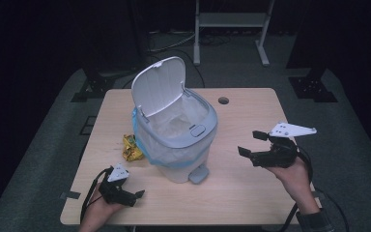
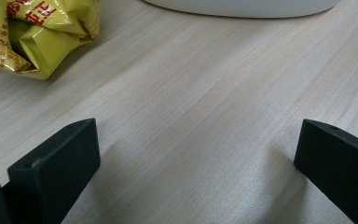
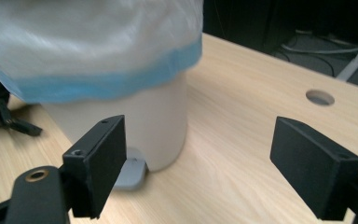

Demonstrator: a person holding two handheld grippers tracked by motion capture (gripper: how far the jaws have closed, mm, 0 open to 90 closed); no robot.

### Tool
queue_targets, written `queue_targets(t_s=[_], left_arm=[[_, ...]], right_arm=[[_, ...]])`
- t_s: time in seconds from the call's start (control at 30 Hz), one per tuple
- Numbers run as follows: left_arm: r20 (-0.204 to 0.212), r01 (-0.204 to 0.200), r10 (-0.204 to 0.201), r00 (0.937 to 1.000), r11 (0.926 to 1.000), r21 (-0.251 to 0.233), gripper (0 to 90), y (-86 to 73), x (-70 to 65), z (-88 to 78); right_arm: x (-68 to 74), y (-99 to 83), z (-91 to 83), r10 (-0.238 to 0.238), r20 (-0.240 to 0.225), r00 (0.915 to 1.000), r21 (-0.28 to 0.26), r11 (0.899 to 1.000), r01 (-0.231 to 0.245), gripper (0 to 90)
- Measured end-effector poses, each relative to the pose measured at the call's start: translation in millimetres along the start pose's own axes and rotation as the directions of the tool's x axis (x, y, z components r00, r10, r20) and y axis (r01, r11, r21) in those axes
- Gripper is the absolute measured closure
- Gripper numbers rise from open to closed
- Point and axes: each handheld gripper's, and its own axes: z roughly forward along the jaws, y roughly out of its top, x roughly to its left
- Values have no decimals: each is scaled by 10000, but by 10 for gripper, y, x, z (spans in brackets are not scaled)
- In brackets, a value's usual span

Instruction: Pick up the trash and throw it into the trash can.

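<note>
From above, we see a white bin [image 1: 178, 140] mid-surface, lid [image 1: 158, 86] up, its plastic liner [image 1: 176, 121] looking empty; a yellow wrapper [image 1: 132, 148] lies just beside it. Both the left gripper [image 1: 136, 195] and the right gripper [image 1: 249, 143] are released, holding nothing. Along the left gripper [image 2: 196, 158], the wrapper [image 2: 37, 32] rests on the surface [image 2: 191, 93]. Along the right gripper [image 3: 198, 158], the bin [image 3: 140, 116] stands near.

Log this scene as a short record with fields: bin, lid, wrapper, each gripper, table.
bin: white pedal bin near the table's middle, lined with a blue-edged bag
lid: lid up, bin open
pedal: grey pedal at the bin's base, facing the person
wrapper: crumpled yellow wrapper on the table, left of the bin
left gripper: left gripper low over the table's near left, fingers open, nothing between them
right gripper: right gripper right of the bin, fingers open, empty
table: light wood table, round hole at the far side
</note>
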Motion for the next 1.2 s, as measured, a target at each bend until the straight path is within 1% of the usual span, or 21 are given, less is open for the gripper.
queue_targets(t_s=[0.1, 0.13, 0.17, 0.3, 0.37, 0.47, 0.53, 0.57, 0.6, 0.7, 0.73, 0.77, 0.83, 0.87, 0.9, 0.93, 1.07, 1.13, 1.17, 1.2], left_arm=[[-1, -2, 2, 10000, 10000, 6, 0, 0, 0, -1], [2, 1, -1, 10000, 10000, -3, 0, 0, 0, 0], [2, 1, -1, 10000, 10000, -3, 0, 0, 0, 0], [2, 5, -5, 10000, 10000, 1, 0, 0, 0, 0], [2, 4, -4, 10000, 10000, 2, 0, 0, 0, 0], [1, 3, -3, 10000, 10000, 3, 0, 0, 0, 0], [1, 3, -3, 10000, 10000, 1, 0, 0, 0, 0], [2, 5, -5, 10000, 10000, 3, 0, 0, 0, 0], [3, 3, -3, 10000, 10000, 5, 0, 1, 0, -1], [8, -2, 2, 10000, 10000, 10, 0, 1, 0, -1], [8, -2, 2, 10000, 10000, 10, 0, 1, 0, -1], [2, 5, -5, 10000, 10000, -21, 0, 1, -1, 1], [8, 10, -10, 10000, 10000, -20, 0, 0, -1, 1], [9, 4, -4, 10000, 10000, -16, 0, 1, -1, 0], [9, 4, -4, 10000, 10000, -16, 0, 1, -1, 0], [15, 0, 0, 10000, 10000, -16, 0, 0, -1, 0], [12, 2, -2, 10000, 10000, 5, 0, -4, 3, -8], [15, 22, -22, 10000, 10000, 32, 0, -4, 5, -13], [-9, 38, -38, 10000, 10000, 30, 0, -3, 5, -17], [-12, 29, -29, 10000, 10000, 21, 0, 0, 6, -23]], right_arm=[[-20, -52, 22, 40, 84, 10000, 130, 9999, -41, 145], [-40, -123, 49, 120, 223, 9997, 308, 9994, -127, 144], [-40, -123, 49, 120, 223, 9997, 308, 9994, -127, 144], [-72, -255, 89, 142, 467, 9988, 581, 9982, -170, 135], [-75, -275, 93, 158, 541, 9984, 636, 9978, -193, 134], [-111, -398, 114, 231, 743, 9970, 919, 9953, -299, 133], [-129, -457, 123, 281, 862, 9959, 1006, 9942, -368, 112], [-129, -457, 123, 281, 862, 9959, 1006, 9942, -368, 112], [-154, -536, 132, 298, 923, 9953, 1139, 9927, -403, 103], [-188, -638, 137, 364, 1027, 9940, 1277, 9906, -495, 101], [-188, -638, 137, 364, 1027, 9940, 1277, 9906, -495, 101], [-205, -704, 134, 420, 1178, 9922, 1260, 9904, -569, 98], [-215, -735, 135, 408, 1194, 9920, 1275, 9903, -560, 95], [-226, -798, 133, 365, 1281, 9911, 1288, 9903, -531, 95], [-226, -798, 133, 365, 1281, 9911, 1288, 9903, -531, 95], [-239, -861, 130, 391, 1309, 9906, 1332, 9895, -567, 95], [-262, -998, 130, 336, 1480, 9884, 1452, 9879, -553, 94], [-268, -1027, 133, 336, 1517, 9878, 1455, 9878, -560, 94], [-292, -1116, 142, 452, 1623, 9857, 1609, 9844, -716, 94], [-305, -1158, 150, 427, 1655, 9853, 1707, 9827, -712, 94]])
